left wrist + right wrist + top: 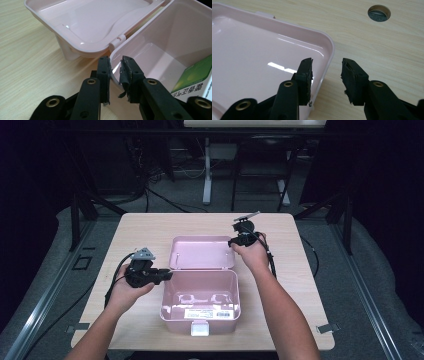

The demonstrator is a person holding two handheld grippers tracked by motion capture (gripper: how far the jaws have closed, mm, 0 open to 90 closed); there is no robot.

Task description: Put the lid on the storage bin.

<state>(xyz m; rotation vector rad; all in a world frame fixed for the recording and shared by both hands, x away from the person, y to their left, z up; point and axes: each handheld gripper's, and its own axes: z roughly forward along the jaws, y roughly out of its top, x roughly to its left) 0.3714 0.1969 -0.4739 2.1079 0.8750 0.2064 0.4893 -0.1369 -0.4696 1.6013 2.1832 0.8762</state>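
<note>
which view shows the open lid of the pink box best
The high view: the whole lid lies flat behind the box. The left gripper view shows its underside and hinge; the right gripper view shows one corner between the right gripper's open jaws.

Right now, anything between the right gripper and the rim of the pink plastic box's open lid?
Nothing visible. The right gripper has its jaws either side of the open pink plastic lid's rim, with a gap at the outer pad; only bare light wooden table lies beside it.
</note>
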